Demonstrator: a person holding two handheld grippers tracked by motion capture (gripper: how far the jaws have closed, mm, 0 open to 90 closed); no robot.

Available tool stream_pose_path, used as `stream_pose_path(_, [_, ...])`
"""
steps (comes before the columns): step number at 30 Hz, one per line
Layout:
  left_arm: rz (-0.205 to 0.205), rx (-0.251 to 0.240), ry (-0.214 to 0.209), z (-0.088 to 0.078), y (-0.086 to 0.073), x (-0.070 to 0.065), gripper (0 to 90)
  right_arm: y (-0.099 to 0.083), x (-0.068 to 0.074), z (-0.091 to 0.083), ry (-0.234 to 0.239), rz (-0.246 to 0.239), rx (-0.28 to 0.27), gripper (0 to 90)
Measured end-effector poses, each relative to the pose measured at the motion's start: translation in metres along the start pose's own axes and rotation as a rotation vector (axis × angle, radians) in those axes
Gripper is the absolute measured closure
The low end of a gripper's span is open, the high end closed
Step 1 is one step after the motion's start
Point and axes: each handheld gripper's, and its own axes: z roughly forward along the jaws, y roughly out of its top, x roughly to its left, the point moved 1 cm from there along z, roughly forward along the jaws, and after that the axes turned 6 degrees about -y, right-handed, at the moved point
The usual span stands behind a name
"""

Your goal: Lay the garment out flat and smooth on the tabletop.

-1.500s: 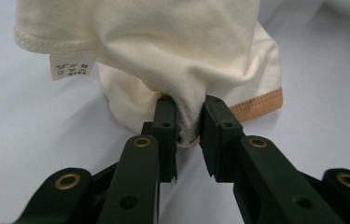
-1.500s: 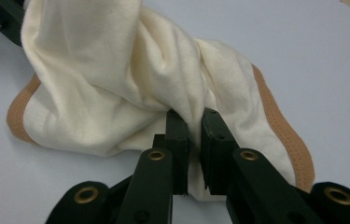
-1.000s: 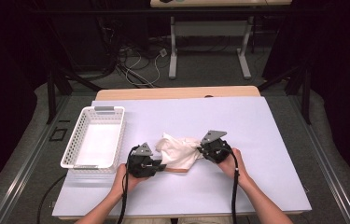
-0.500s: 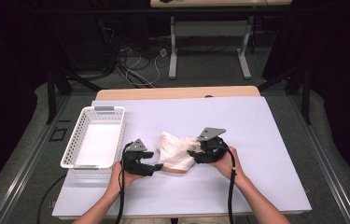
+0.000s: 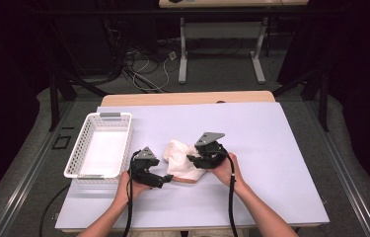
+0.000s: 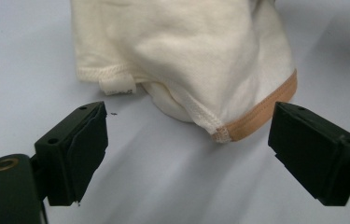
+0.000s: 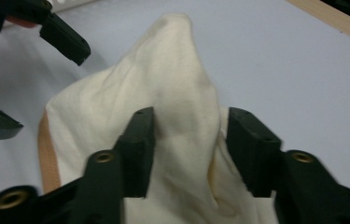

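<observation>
- The cream garment [image 5: 185, 160] lay bunched on the white table [image 5: 281, 148], right of the basket [image 5: 101, 145]: soft, light, floppy.
- Right gripper [image 7: 189, 135] had been closing, clamped on a raised fold.
- Left gripper [image 6: 186, 144] had just been opening, released; the tan-banded hem [image 6: 261, 112] looked the firmest hold.
</observation>
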Motion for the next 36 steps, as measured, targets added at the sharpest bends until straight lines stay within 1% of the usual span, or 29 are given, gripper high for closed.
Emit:
stream_pose_path(1, [0.007,0.000,0.002,0.000,0.000,0.000,11.6,-0.002,0.001,0.002,-0.006,0.002,0.006,68.2])
stream_pose_path(2, [0.009,0.000,0.002,-0.001,0.000,0.001,11.4,-0.003,0.001,0.003,-0.002,-0.001,0.008,73.9])
stream_pose_path(3, [0.010,0.001,0.002,-0.001,0.000,0.001,11.4,-0.006,0.001,0.005,0.006,-0.005,0.017,82.3])
stream_pose_path(4, [0.001,-0.001,-0.002,0.000,0.000,0.001,11.3,-0.007,0.001,0.005,0.002,-0.007,0.013,84.2])
stream_pose_path(5, [0.005,0.000,-0.002,0.000,-0.001,0.002,11.3,-0.007,0.001,0.005,0.002,-0.007,0.013,84.2])
stream_pose_path(6, [-0.002,0.007,-0.002,0.000,-0.001,0.002,11.1,-0.006,0.002,0.004,0.003,-0.007,0.016,85.1])
stream_pose_path(7, [0.002,0.007,-0.001,0.000,-0.001,0.002,11.1,-0.006,0.002,0.003,0.006,-0.007,0.014,85.4])
stream_pose_path(9, [-0.007,0.006,0.000,0.001,-0.001,0.001,11.0,-0.004,0.003,-0.001,-0.001,-0.019,0.002,85.8])
stream_pose_path(14, [-0.012,0.011,0.005,0.001,-0.001,0.001,11.6,0.000,0.004,-0.017,-0.007,-0.036,-0.034,85.8])
stream_pose_path(15, [-0.009,0.013,0.002,0.001,-0.001,0.001,11.8,0.001,0.003,-0.023,-0.014,-0.038,-0.049,85.9])
stream_pose_path(16, [-0.010,0.017,0.002,0.001,-0.002,0.001,11.8,0.001,0.003,-0.023,-0.014,-0.038,-0.049,85.9])
stream_pose_path(17, [0.003,0.018,0.006,0.002,-0.001,0.002,12.1,0.002,0.002,-0.026,-0.011,-0.036,-0.059,85.9])
stream_pose_path(18, [0.001,0.019,0.010,0.002,-0.002,0.002,12.3,0.004,0.001,-0.031,-0.015,-0.035,-0.076,85.9])
stream_pose_path(19, [-0.011,0.021,0.003,0.003,-0.002,0.001,12.3,0.004,0.001,-0.031,-0.015,-0.035,-0.076,85.9])
stream_pose_path(20, [-0.010,0.022,0.003,0.003,-0.002,0.002,12.5,0.004,-0.001,-0.036,-0.017,-0.034,-0.085,85.9])
stream_pose_path(21, [0.000,0.028,0.005,0.002,-0.002,0.002,12.5,0.004,-0.001,-0.036,-0.017,-0.034,-0.085,85.9])
stream_pose_path(23, [0.003,0.030,0.009,0.002,-0.002,0.003,12.9,0.003,-0.004,-0.039,-0.024,-0.036,-0.087,85.8])
stream_pose_path(24, [0.003,0.029,0.010,0.002,-0.003,0.003,12.9,0.002,-0.005,-0.041,-0.025,-0.023,-0.085,85.8])
stream_pose_path(26, [0.006,0.031,0.013,0.002,-0.003,0.003,13.1,0.000,-0.009,-0.044,-0.035,-0.023,-0.085,85.6])
stream_pose_path(27, [0.005,0.033,0.012,0.002,-0.003,0.003,13.3,-0.003,-0.014,-0.048,-0.047,-0.009,-0.079,85.4])
stream_pose_path(28, [0.005,0.033,0.012,0.002,-0.003,0.004,13.3,-0.003,-0.014,-0.048,-0.047,-0.009,-0.079,85.4])
stream_pose_path(29, [0.005,0.034,0.013,0.002,-0.003,0.003,13.4,-0.004,-0.016,-0.049,-0.051,0.001,-0.074,85.2])
stream_pose_path(30, [0.008,0.035,0.015,0.002,-0.003,0.003,13.5,-0.008,-0.020,-0.048,-0.066,0.005,-0.055,84.5])
stream_pose_path(31, [0.011,0.035,0.018,0.002,-0.003,0.003,13.5,-0.008,-0.020,-0.048,-0.066,0.005,-0.055,84.5])
stream_pose_path(32, [0.005,0.036,0.012,0.003,-0.003,0.002,13.6,-0.010,-0.021,-0.045,-0.076,0.007,-0.038,83.7])
stream_pose_path(33, [0.014,0.035,0.016,0.003,-0.002,0.003,13.7,-0.016,-0.024,-0.036,-0.084,0.010,0.000,80.9])
stream_pose_path(34, [0.014,0.035,0.016,0.003,-0.002,0.003,13.8,-0.019,-0.024,-0.032,-0.089,0.012,0.023,79.1])
stream_pose_path(35, [0.011,0.039,0.015,0.003,-0.002,0.002,13.8,-0.019,-0.024,-0.032,-0.089,0.012,0.023,79.1])
stream_pose_path(36, [0.013,0.038,0.016,0.003,-0.002,0.003,13.8,-0.021,-0.025,-0.027,-0.088,0.010,0.038,76.2])
